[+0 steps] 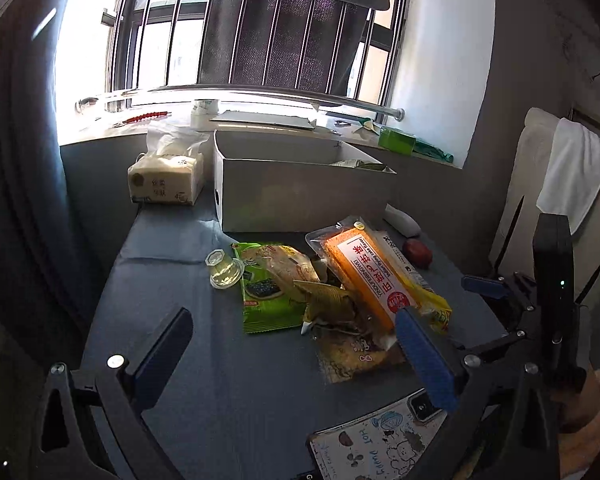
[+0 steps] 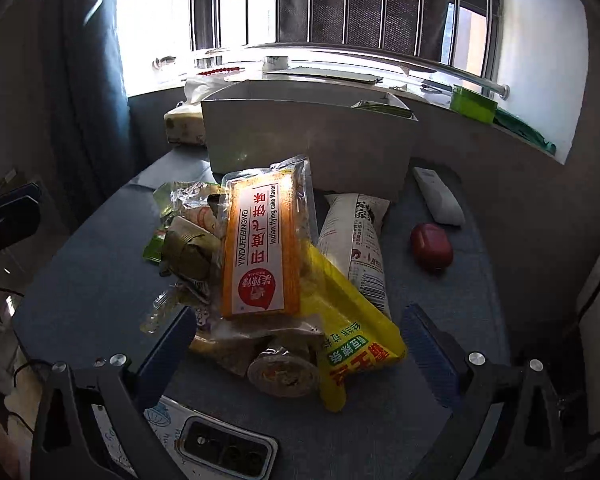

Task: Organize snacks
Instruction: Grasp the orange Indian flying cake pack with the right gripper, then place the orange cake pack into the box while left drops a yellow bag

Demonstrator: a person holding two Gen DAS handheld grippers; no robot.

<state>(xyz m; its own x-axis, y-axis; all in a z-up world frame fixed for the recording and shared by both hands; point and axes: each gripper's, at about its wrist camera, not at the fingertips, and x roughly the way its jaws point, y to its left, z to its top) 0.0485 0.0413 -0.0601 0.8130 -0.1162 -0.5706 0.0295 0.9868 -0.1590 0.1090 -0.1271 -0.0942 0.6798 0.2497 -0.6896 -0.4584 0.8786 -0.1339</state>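
Note:
A heap of snacks lies on the blue-grey table in front of a white open box, also in the right wrist view. On top is an orange flying cake pack. Beside it are a green seaweed pack, a clear jelly cup, a yellow bag, a white bag and a round foil-lidded cup. My left gripper is open, near the heap's front. My right gripper is open, its fingers either side of the heap's near end. One green pack lies in the box.
A tissue pack stands left of the box. A white remote and a dark red case lie right of the heap. A phone with a cartoon case lies at the table's front edge. The windowsill behind holds small items.

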